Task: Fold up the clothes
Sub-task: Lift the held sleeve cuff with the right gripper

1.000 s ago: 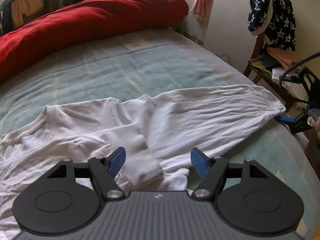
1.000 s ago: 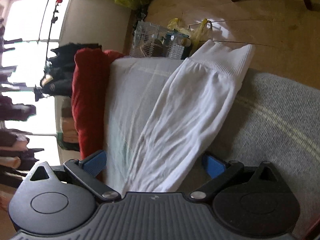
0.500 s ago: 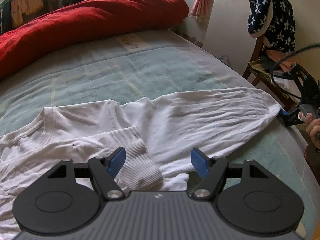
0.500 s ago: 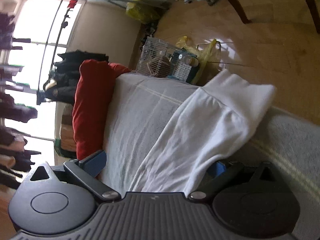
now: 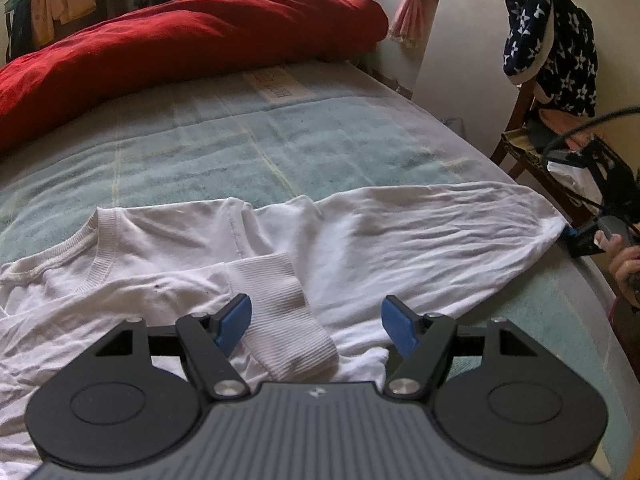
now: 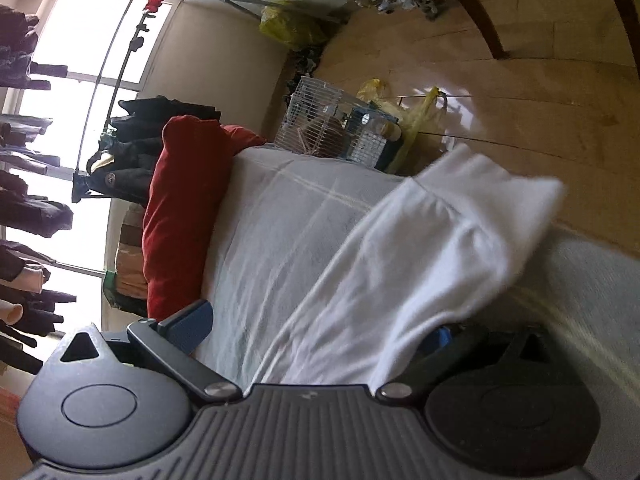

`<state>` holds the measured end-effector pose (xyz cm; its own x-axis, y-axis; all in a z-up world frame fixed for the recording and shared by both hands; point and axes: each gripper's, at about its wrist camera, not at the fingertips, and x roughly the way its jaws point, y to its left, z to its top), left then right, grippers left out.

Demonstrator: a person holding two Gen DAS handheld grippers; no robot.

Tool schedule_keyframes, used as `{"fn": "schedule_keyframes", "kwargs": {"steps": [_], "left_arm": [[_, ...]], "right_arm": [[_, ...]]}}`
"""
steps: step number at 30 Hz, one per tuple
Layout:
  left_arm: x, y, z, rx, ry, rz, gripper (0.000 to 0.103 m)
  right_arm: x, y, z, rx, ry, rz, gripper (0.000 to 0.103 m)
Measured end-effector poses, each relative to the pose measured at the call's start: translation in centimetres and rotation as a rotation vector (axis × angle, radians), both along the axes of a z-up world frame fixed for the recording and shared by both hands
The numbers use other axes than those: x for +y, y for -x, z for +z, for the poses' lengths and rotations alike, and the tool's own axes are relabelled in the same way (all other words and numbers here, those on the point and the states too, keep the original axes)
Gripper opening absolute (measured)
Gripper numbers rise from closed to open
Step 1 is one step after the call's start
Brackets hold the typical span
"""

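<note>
Right wrist view: the right gripper [image 6: 320,330] has slid under the white sleeve [image 6: 400,272], fingers spread, maybe not pinching yet. The left gripper [image 5: 316,322] waits, fingers spread.

A thick red duvet [image 5: 192,36] lies bunched along the far side of the bed, resting on the pale green and grey striped blanket [image 5: 248,152] that covers the mattress. By the wall stands a wooden chair [image 5: 520,136] with a navy garment patterned in white stars [image 5: 556,44] draped over its back. A pink fringed cloth [image 5: 412,20] hangs in the corner. On the glossy wooden floor [image 6: 540,92] sits a small wire pet cage [image 6: 332,124], with yellow plastic bags [image 6: 416,116] just beside it. Dark clothes [image 6: 24,200] hang on a rack before the bright window [image 6: 92,44].
</note>
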<state>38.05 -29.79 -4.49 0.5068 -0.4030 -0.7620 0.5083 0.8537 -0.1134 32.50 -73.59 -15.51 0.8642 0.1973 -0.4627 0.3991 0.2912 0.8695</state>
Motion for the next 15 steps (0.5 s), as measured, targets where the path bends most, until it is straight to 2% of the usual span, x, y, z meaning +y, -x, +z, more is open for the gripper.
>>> {"fn": "schedule_keyframes", "kwargs": {"steps": [10,15], "left_arm": [[0.5,0.4,-0.1,0.005,0.003,0.012,0.072],[0.8,0.8,-0.1,0.005,0.001,0.016,0.072]], "right_arm": [[0.5,0.7,-0.2,-0.092,0.070,0.010,0.103],[0.1,0.1,0.1,-0.061,0.046,-0.008,0.103]]}}
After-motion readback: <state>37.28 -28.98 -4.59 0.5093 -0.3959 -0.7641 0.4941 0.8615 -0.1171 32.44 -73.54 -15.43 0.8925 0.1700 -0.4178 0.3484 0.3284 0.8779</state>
